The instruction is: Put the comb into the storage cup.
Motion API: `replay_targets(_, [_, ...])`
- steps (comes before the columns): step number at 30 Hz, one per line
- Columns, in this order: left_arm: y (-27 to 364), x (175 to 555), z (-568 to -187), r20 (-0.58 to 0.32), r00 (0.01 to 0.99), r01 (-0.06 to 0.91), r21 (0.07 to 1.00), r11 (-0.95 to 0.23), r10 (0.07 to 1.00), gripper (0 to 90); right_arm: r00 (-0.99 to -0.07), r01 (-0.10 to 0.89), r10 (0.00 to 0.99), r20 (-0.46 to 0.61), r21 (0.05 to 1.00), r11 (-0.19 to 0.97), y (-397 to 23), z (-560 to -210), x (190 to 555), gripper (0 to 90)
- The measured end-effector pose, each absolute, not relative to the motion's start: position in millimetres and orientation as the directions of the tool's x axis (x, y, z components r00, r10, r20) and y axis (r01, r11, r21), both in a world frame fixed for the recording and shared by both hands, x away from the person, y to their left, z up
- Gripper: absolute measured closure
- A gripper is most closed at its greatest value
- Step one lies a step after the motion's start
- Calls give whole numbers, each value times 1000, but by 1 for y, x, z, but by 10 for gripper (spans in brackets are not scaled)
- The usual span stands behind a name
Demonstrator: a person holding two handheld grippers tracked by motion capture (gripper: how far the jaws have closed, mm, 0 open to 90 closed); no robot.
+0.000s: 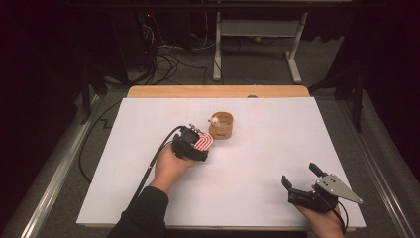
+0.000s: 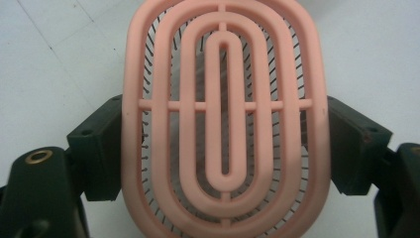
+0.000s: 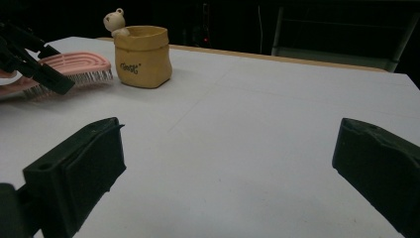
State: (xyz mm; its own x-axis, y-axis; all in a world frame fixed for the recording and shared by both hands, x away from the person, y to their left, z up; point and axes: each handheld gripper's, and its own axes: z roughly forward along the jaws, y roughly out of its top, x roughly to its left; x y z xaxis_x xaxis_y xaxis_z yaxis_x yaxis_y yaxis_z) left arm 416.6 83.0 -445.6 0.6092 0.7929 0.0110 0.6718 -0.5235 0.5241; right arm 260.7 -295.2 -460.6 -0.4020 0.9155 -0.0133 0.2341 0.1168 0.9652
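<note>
Brush (image 2: 225,119), pink, clamped in my left gripper (image 1: 194,145) jaws just beside the pot (image 1: 221,125); right gripper (image 1: 300,180) jaws spread, nothing between, above tabletop (image 1: 257,163).

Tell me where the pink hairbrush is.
In the high view the pink hairbrush sits left of centre on the white table, clamped between the left gripper's jaws, just left of the yellow pot.
</note>
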Motion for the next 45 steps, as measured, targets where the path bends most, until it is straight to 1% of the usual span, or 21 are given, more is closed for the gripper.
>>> replay_targets(5, [85,415,-444,8,604,660,556,-506,797,181,-401,235,916,-12,965,115,-296,-461,261,4])
replay_targets(12, [90,413,-442,-21,610,654,577,-489,792,182,-400,238,916,-6,965,110,-296,-461,261,4])
replay_targets(14, [92,411,-441,-31,618,642,597,-481,786,181,-400,238,917,-4,965,108,-296,-461,261,4])
replay_targets(29, [103,399,-436,-49,622,596,677,-432,781,182,-397,239,918,0,966,103,-297,-461,261,4])
replay_targets(39, [116,387,-429,-74,635,550,742,-383,769,182,-397,239,918,0,966,103,-297,-461,261,4])
replay_targets(45, [122,377,-427,-71,643,505,788,-352,762,182,-397,237,918,-2,966,105,-296,-461,260,4])
